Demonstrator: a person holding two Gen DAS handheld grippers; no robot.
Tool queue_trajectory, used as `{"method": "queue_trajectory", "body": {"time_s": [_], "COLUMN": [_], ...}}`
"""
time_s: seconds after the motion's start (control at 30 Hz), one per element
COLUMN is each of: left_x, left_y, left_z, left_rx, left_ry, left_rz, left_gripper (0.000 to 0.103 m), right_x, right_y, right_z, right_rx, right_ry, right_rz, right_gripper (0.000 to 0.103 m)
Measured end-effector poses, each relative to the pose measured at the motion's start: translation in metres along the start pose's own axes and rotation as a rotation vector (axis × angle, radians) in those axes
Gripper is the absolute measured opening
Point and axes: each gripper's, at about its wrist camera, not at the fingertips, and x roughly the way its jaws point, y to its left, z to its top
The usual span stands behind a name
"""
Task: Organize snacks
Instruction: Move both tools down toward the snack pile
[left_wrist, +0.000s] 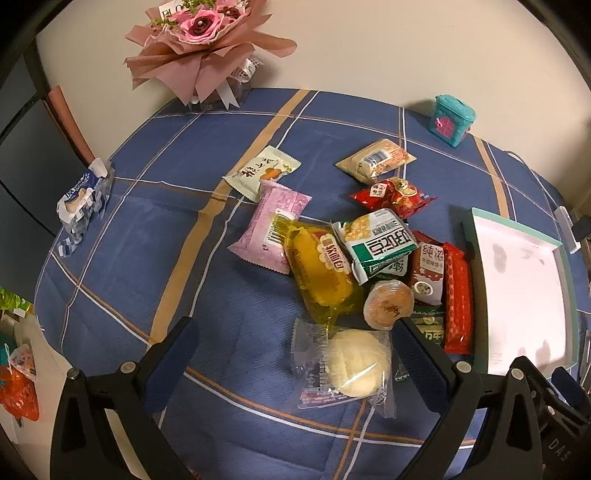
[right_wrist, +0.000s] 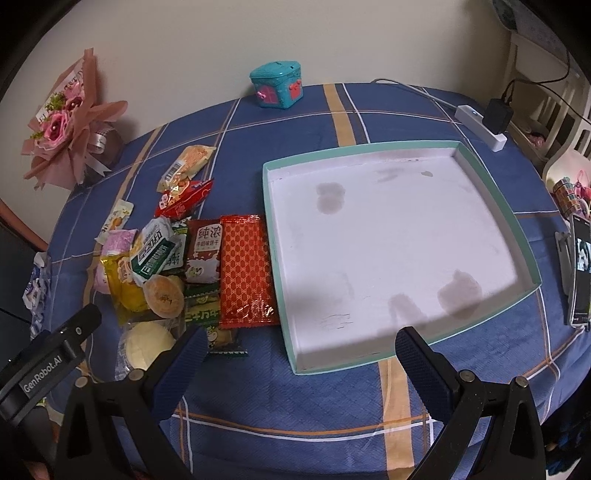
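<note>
A heap of wrapped snacks lies on the blue checked tablecloth (left_wrist: 192, 229): a yellow bread pack (left_wrist: 321, 273), a green-white pack (left_wrist: 380, 240), a pink pack (left_wrist: 275, 221), a round pastry (left_wrist: 388, 304) and a long red pack (right_wrist: 245, 269). A clear-wrapped pale bun (left_wrist: 356, 363) lies nearest. My left gripper (left_wrist: 293, 345) is open just above the bun, one finger on each side of it. A white tray with a teal rim (right_wrist: 491, 199) sits right of the heap with nothing in it. My right gripper (right_wrist: 301, 347) is open over the tray's near edge.
A pink flower bouquet (left_wrist: 201, 40) and a teal toy box (right_wrist: 277, 86) stand at the table's far edge. A tissue pack (left_wrist: 83, 201) lies at the left edge. A power strip (right_wrist: 480, 125) and a phone on a stand (right_wrist: 580, 269) are at the right.
</note>
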Motion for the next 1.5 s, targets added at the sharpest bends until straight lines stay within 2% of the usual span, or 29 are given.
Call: {"method": "queue_trajectory", "body": {"time_s": [0.27, 0.6, 0.77, 0.93, 1.13, 1.23, 1.3, 1.4, 1.5], "left_x": [0.008, 0.029, 0.037, 0.051, 0.064, 0.07, 0.073, 0.076, 0.076], "left_y": [0.015, 0.046, 0.045, 0.033, 0.018, 0.01, 0.005, 0.0, -0.008], "left_z": [0.002, 0.002, 0.002, -0.002, -0.007, -0.009, -0.01, -0.012, -0.012], "left_rx": [-0.029, -0.122, -0.135, -0.147, -0.161, -0.151, -0.146, -0.137, -0.126], "left_ry": [0.024, 0.091, 0.127, 0.2, 0.27, 0.298, 0.311, 0.319, 0.319], "left_rz": [-0.001, -0.003, -0.046, -0.13, -0.215, -0.231, -0.231, -0.227, -0.228], "left_gripper": [0.103, 0.103, 0.103, 0.103, 0.103, 0.103, 0.103, 0.103, 0.103], "right_x": [0.008, 0.035, 0.052, 0.071, 0.083, 0.092, 0.103, 0.11, 0.112], "right_y": [0.018, 0.071, 0.077, 0.076, 0.081, 0.085, 0.092, 0.093, 0.093], "right_z": [-0.003, -0.016, -0.014, -0.011, -0.01, -0.011, -0.009, -0.009, -0.012], "right_rx": [-0.032, -0.139, -0.131, -0.112, -0.129, -0.142, -0.144, -0.14, -0.154], "right_ry": [0.027, 0.114, 0.141, 0.174, 0.188, 0.188, 0.185, 0.179, 0.169], "right_rz": [0.003, 0.062, 0.037, 0.044, 0.054, 0.04, 0.036, 0.03, 0.017], "right_gripper": [0.103, 0.103, 0.103, 0.09, 0.082, 0.078, 0.072, 0.07, 0.062]}}
